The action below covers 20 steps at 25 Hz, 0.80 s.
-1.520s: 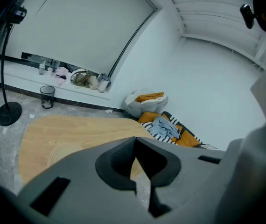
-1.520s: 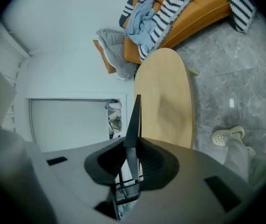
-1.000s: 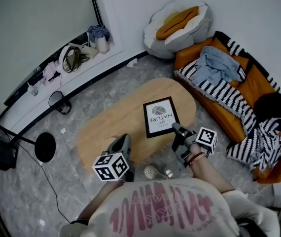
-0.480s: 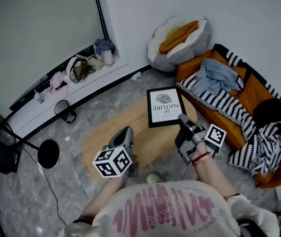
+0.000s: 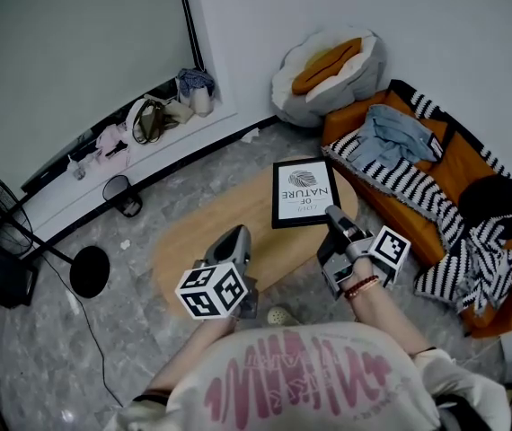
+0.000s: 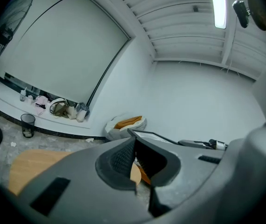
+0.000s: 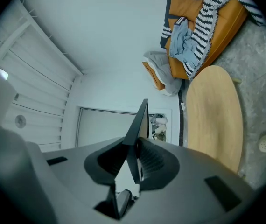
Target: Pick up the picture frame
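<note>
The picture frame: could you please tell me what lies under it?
The frame, held by the right gripper, hangs over the far end of the table. Bare wood shows around it; the patch straight beneath is covered from the head view.

open floor [image 5: 49, 330] left of table [image 5: 193, 245], sofa [image 5: 436, 187] right

picture frame [image 5: 304, 192] fine print unreadable, fan [image 5: 0, 232] cropped

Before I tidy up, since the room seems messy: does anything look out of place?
Clothes and a striped blanket lie heaped on the orange sofa, and one slipper lies loose beside the table.
</note>
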Available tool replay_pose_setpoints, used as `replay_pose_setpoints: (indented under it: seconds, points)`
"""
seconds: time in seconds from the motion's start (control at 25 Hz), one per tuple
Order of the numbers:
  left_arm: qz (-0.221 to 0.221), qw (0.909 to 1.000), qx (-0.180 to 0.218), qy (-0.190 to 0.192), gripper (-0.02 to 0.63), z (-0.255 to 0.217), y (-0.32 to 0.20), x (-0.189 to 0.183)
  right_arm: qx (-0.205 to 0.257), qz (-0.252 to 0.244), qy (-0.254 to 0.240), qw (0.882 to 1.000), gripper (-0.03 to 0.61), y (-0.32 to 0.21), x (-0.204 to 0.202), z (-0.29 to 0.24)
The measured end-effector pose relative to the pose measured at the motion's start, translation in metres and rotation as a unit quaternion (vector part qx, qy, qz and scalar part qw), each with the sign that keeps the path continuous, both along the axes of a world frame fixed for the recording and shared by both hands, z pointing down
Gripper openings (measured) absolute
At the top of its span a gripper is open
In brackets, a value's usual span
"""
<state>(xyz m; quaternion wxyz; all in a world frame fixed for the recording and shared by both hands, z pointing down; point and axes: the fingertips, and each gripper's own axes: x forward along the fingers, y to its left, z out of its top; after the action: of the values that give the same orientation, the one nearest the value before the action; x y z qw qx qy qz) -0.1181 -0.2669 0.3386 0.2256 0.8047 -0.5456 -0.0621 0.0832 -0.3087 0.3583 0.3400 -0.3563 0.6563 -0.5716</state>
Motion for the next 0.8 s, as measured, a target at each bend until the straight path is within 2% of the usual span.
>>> replay_pose_setpoints:
  seconds: [0.28, 0.56, 0.8]
  points:
    - [-0.013, 0.9997, -0.013, 0.014, 0.003, 0.012, 0.03, -0.005, -0.027, -0.009, -0.006, 1.0, 0.08, 0.029, 0.001, 0.027]
    - [-0.02, 0.9993, -0.028, 0.012, 0.003, 0.026, 0.051, -0.008, -0.046, -0.013, 0.005, 0.999, 0.08, 0.052, 0.003, 0.044]
    - [-0.02, 0.9989, -0.037, 0.023, 0.003, 0.031, 0.062, -0.004, -0.045, -0.015, 0.009, 0.999, 0.08, 0.061, 0.007, 0.044]
